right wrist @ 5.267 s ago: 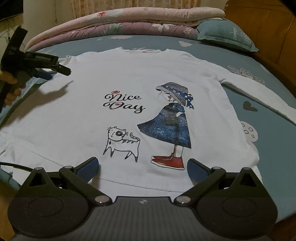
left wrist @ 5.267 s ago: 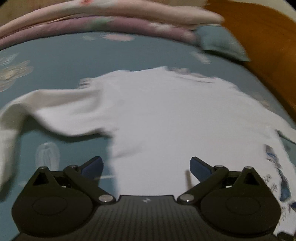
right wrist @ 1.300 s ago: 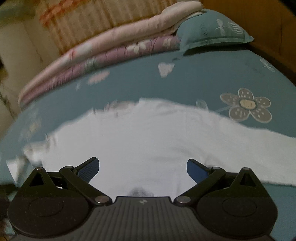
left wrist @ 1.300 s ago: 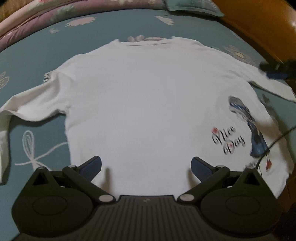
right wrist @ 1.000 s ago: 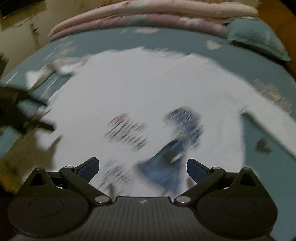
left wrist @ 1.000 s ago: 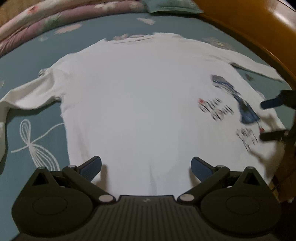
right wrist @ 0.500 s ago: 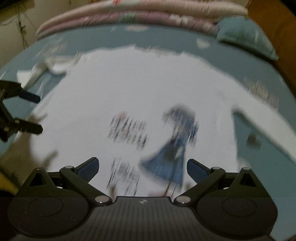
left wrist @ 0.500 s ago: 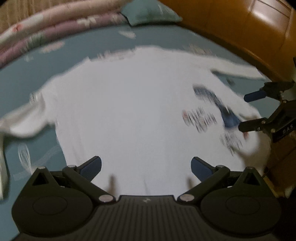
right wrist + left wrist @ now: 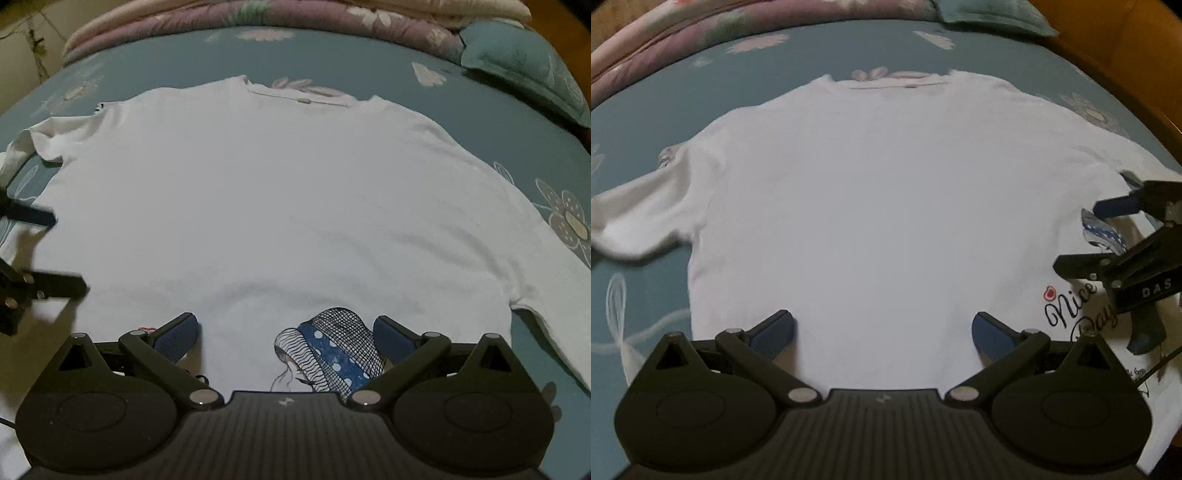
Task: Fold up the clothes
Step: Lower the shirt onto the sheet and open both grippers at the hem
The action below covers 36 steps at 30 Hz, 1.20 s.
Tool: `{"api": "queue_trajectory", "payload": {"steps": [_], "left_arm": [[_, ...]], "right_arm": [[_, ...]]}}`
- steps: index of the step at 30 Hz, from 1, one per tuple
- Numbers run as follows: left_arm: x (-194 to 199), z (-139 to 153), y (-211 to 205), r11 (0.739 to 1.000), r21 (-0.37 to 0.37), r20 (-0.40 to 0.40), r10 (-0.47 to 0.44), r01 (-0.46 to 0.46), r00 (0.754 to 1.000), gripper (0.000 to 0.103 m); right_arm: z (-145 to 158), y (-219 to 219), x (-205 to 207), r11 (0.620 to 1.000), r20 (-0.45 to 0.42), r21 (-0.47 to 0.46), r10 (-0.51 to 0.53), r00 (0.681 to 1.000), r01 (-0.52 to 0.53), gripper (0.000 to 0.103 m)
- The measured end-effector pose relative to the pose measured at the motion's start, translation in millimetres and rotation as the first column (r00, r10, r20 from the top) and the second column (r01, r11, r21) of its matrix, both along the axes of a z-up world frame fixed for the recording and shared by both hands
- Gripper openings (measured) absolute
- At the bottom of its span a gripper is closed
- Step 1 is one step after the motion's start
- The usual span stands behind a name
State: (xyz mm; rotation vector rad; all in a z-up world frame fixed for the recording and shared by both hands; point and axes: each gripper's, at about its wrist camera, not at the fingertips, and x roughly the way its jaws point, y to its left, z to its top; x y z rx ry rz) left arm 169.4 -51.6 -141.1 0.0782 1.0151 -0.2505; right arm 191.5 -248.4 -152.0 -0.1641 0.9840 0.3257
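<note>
A white long-sleeved shirt (image 9: pixel 879 206) lies spread flat, print side up, on the teal bed; it also shows in the right wrist view (image 9: pixel 280 206). Its print reads "Nice Day" (image 9: pixel 1071 306) beside a girl in a dotted hat (image 9: pixel 328 350). My left gripper (image 9: pixel 882 328) is open and empty, hovering over the lower left part of the shirt. My right gripper (image 9: pixel 284 332) is open and empty over the print; it also appears from the side in the left wrist view (image 9: pixel 1086 236). The left gripper shows at the left edge of the right wrist view (image 9: pixel 51 251).
The teal flowered bedsheet (image 9: pixel 639 110) surrounds the shirt. Folded pink and purple quilts (image 9: pixel 258 14) and a teal pillow (image 9: pixel 524 62) lie at the far side. A wooden bed frame (image 9: pixel 1126 55) runs along the right. The left sleeve (image 9: pixel 631 218) and right sleeve (image 9: pixel 561 288) lie spread outward.
Both grippers have come lower and nearer the shirt's middle, side by side. The views have steadied after fast motion. Both stay open and the shirt has not moved.
</note>
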Motion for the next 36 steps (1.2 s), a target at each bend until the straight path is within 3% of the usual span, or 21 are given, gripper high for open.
{"api": "queue_trajectory", "payload": {"steps": [11, 21, 36], "left_arm": [[-2, -3, 0, 0.989, 0.02, -0.07, 0.145, -0.144, 0.987, 0.102], [-6, -3, -1, 0.983, 0.011, -0.066, 0.181, -0.181, 0.981, 0.102], [-1, 8, -5, 0.988, 0.003, 0.024, 0.157, -0.157, 0.987, 0.102]], "right_arm": [[0, 4, 5, 1.0, -0.064, -0.023, 0.019, 0.998, -0.02, 0.103], [0, 5, 6, 0.997, -0.077, -0.039, 0.057, 0.995, -0.06, 0.103], [1, 6, 8, 0.994, -0.095, -0.056, 0.087, 0.992, -0.093, 0.103]]}}
